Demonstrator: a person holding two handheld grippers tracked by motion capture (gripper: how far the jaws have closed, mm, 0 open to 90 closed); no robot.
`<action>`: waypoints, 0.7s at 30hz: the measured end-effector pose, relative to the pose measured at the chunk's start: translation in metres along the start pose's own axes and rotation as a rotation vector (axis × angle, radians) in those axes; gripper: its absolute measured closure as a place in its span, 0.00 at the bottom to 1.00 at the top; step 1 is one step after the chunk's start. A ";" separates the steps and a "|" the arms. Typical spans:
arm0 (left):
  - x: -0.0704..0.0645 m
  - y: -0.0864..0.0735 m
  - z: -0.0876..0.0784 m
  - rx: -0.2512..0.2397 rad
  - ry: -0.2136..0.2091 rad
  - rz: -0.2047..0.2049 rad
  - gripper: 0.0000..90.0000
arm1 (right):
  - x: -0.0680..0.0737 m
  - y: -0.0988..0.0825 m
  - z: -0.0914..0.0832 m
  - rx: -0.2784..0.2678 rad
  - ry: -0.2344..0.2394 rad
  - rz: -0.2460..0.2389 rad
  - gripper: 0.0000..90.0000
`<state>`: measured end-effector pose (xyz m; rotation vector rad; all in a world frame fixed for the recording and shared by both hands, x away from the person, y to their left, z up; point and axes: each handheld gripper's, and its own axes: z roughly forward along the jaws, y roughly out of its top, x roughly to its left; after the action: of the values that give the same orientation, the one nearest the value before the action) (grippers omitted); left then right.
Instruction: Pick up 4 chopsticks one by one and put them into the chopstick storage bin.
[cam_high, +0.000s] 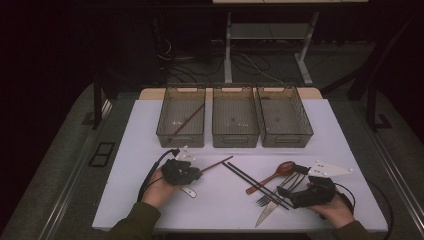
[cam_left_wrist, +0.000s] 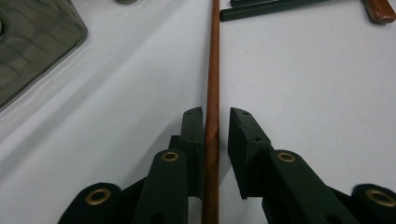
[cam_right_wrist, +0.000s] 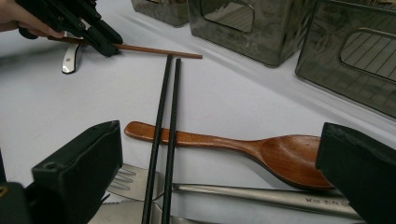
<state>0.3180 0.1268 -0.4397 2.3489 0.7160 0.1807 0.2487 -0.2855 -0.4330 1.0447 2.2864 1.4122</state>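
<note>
A brown chopstick (cam_high: 217, 164) (cam_left_wrist: 214, 70) lies on the white table (cam_high: 150, 150), running between the jaws of my left gripper (cam_high: 199, 173) (cam_left_wrist: 216, 114). One pad touches it; a thin gap shows at the other, so the gripper is open. From the right gripper view, the left gripper (cam_right_wrist: 105, 46) is seen around the chopstick (cam_right_wrist: 154, 50). My right gripper (cam_high: 291, 181) (cam_right_wrist: 222, 135) stands wide open low over the cutlery. Between its jaws lie a wooden spoon (cam_high: 275, 175) (cam_right_wrist: 280, 154), two black chopsticks (cam_high: 255, 182) (cam_right_wrist: 163, 130) and a fork (cam_high: 272, 195) (cam_right_wrist: 233, 191).
Three mesh bins stand in a row at the back: left (cam_high: 180, 141), middle (cam_high: 235, 142), right (cam_high: 287, 142). The left one holds a brown chopstick (cam_high: 189, 120). A knife (cam_high: 267, 212) lies by the fork. A small metal piece (cam_high: 189, 191) rests near my left hand.
</note>
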 end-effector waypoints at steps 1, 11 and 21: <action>0.000 0.000 0.000 0.001 -0.001 -0.001 0.85 | 0.000 0.000 0.000 0.000 0.000 0.000 0.01; 0.001 0.000 0.000 0.008 0.000 0.009 0.90 | 0.000 0.000 0.000 -0.001 -0.001 0.002 0.01; 0.000 0.001 0.000 0.016 0.001 0.025 0.92 | 0.000 0.000 -0.001 -0.003 0.000 0.003 0.01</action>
<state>0.3186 0.1262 -0.4386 2.3738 0.6908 0.1877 0.2487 -0.2859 -0.4326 1.0471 2.2827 1.4162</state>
